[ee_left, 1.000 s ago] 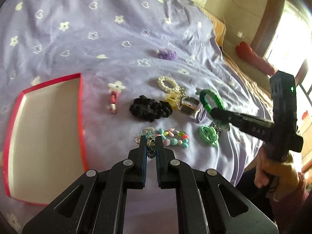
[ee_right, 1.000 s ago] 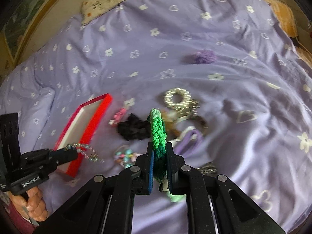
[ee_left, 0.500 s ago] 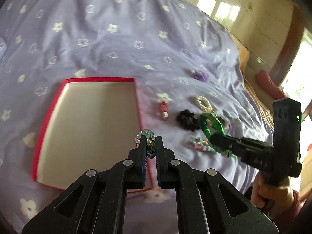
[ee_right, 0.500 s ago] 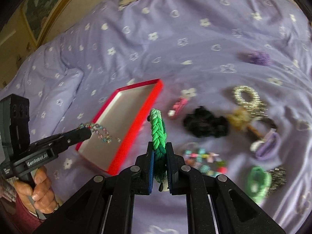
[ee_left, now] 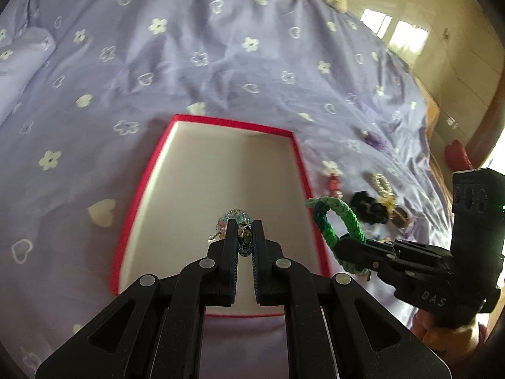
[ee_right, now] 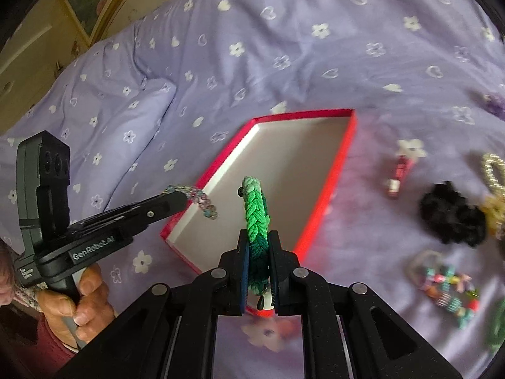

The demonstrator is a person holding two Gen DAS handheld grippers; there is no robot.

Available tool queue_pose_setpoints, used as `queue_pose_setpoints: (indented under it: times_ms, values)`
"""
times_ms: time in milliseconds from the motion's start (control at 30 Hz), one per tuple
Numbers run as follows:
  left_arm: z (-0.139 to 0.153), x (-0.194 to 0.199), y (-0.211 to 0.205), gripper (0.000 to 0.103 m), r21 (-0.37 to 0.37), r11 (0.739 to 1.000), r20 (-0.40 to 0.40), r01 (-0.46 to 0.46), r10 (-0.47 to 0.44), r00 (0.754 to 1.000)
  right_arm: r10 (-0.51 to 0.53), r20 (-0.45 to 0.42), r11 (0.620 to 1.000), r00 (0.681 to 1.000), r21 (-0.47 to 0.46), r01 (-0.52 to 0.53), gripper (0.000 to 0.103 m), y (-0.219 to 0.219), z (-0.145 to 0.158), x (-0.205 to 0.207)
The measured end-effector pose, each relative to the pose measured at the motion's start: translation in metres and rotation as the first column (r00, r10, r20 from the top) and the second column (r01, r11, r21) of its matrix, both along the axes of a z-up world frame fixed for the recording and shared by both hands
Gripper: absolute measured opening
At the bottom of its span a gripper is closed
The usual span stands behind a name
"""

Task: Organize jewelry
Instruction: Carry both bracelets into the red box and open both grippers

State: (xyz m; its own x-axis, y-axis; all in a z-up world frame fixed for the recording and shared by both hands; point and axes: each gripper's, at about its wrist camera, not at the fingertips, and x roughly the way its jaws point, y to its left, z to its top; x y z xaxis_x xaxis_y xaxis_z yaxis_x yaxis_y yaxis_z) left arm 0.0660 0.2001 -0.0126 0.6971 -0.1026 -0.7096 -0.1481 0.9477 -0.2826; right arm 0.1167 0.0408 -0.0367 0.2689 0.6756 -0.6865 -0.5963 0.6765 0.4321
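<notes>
A: So, the left gripper point(ee_left: 241, 237) fingers pinch the bead bracelet point(ee_right: 202, 200) above the red box point(ee_left: 303, 170)?

B: Yes; the right gripper point(ee_right: 258, 246) pinches the green braid point(ee_right: 254, 208) beside it. Lower both inside the box before releasing.

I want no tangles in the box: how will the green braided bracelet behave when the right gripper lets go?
The green braided bracelet stands up from the right gripper unsupported, so probably springy rather than limp. It looks like soft cord, likely light and grippy, settling quietly in the red box.

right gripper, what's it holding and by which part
The green braided cord bracelet, pinched by the dark green lower part of its loop; the pale end stands up above the fingers.
</notes>
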Motion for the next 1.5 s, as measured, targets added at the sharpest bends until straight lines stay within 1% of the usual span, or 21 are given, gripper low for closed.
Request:
queue_pose_setpoints:
  times_ms: [233,400,633,833,967,1033,1067,1100,1167,1233,1300,1333,1367,1500]
  values:
    - [-0.029,0.003,0.025,0.007,-0.005,0.999,-0.061,-0.041,0.040,0.997,0.081,-0.047,0.995,0.996,-0.046,-0.083,0.010,0.039,-0.023,-0.001]
    - [-0.046,0.001,0.033,0.007,-0.020,0.998,-0.098,-0.053,0.051,0.994,0.113,-0.089,0.989,0.990,-0.085,-0.120,0.010,0.051,-0.040,0.000]
    - [-0.061,-0.002,0.032,0.007,-0.013,0.999,-0.132,-0.052,0.050,0.990,0.131,-0.099,0.983,0.986,-0.113,-0.142,0.013,0.055,-0.044,0.000]
    - [-0.066,-0.004,0.032,0.008,-0.004,0.999,-0.150,-0.054,0.052,0.987,0.141,-0.090,0.979,0.986,-0.133,-0.152,0.015,0.057,-0.044,0.000]
    - [-0.066,-0.005,0.032,0.022,0.011,0.998,-0.155,-0.059,0.060,0.986,0.138,-0.089,0.980,0.986,-0.133,-0.149,0.015,0.058,-0.044,-0.001]
    - [-0.064,-0.006,0.031,0.025,0.025,0.998,-0.153,-0.060,0.063,0.986,0.137,-0.090,0.981,0.986,-0.128,-0.148,0.015,0.059,-0.044,-0.001]
    - [-0.064,-0.006,0.031,0.027,0.030,0.998,-0.155,-0.059,0.063,0.986,0.137,-0.092,0.981,0.986,-0.125,-0.147,0.016,0.059,-0.044,-0.001]
    - [-0.063,-0.007,0.030,0.033,0.034,0.998,-0.157,-0.060,0.065,0.985,0.135,-0.092,0.982,0.987,-0.123,-0.145,0.016,0.058,-0.044,-0.001]
    - [-0.062,-0.008,0.029,0.038,0.044,0.997,-0.157,-0.064,0.071,0.985,0.129,-0.092,0.983,0.987,-0.117,-0.139,0.022,0.056,-0.042,-0.002]
    - [-0.060,-0.009,0.028,0.040,0.051,0.997,-0.158,-0.064,0.072,0.985,0.124,-0.083,0.985,0.989,-0.106,-0.133,0.024,0.052,-0.038,-0.003]
    - [-0.057,-0.010,0.027,0.052,0.055,0.996,-0.157,-0.068,0.076,0.985,0.115,-0.070,0.988,0.991,-0.095,-0.122,0.029,0.047,-0.032,-0.004]
    - [-0.056,-0.011,0.026,0.054,0.062,0.996,-0.157,-0.069,0.078,0.985,0.108,-0.062,0.990,0.992,-0.084,-0.113,0.034,0.043,-0.029,-0.004]
    - [-0.054,-0.012,0.025,0.054,0.069,0.995,-0.154,-0.068,0.078,0.985,0.101,-0.057,0.992,0.993,-0.077,-0.105,0.035,0.039,-0.026,-0.004]
    - [-0.051,-0.015,0.021,0.055,0.095,0.993,-0.156,-0.063,0.078,0.985,0.060,-0.037,0.997,0.997,-0.047,-0.062,0.035,0.019,-0.013,-0.004]
